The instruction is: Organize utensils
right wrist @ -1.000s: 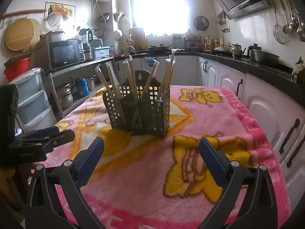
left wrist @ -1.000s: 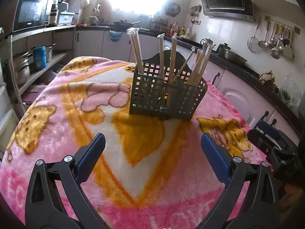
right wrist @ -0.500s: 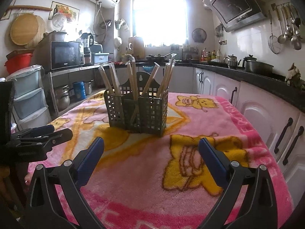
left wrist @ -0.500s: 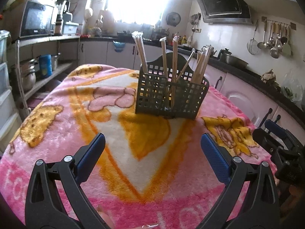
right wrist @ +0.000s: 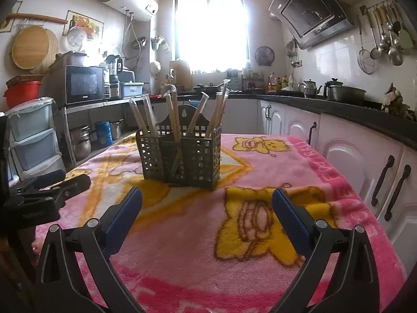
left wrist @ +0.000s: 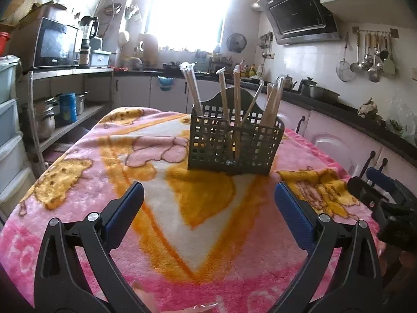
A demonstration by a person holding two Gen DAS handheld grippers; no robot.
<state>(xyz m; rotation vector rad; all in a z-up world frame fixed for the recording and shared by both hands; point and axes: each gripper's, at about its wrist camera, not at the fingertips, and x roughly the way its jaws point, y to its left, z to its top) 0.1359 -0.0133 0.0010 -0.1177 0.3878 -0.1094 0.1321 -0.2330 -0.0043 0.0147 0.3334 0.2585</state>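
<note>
room: kitchen, bright window [right wrist: 211,28] at the back, range hood [left wrist: 299,18] and hanging ladles [left wrist: 370,52] on the right wall, microwave [right wrist: 83,83] on a shelf at left.
worktop: covered by a pink and yellow cartoon blanket [left wrist: 182,208]; cloth fills the near field in both wrist views.
caddy: dark perforated plastic utensil caddy [left wrist: 234,140] stands upright on the blanket, near the worktop's middle; split into compartments, with an arched back plate.
chopsticks: wrapped wooden chopsticks [left wrist: 235,109] stand in the caddy, leaning at different angles, tops well above the rim, clear wrapper tips visible; exact compartment of each one cannot be told.
left tool: left tool [left wrist: 208,203] spread wide, blue pads apart, nothing between them; low over the near blanket.
right tool: right tool [right wrist: 207,206] likewise wide open and empty, low over the near blanket.
caddy vs left tool: straight ahead of it, slightly right of centre, apart, no contact.
caddy vs right tool: ahead and slightly left of centre [right wrist: 179,156], apart, no contact.
tools vs each other: right tool shows at the right edge of the left wrist view [left wrist: 383,193]; left tool at the left edge of the right wrist view [right wrist: 49,190]; caddy sits ahead, between their lines.
</note>
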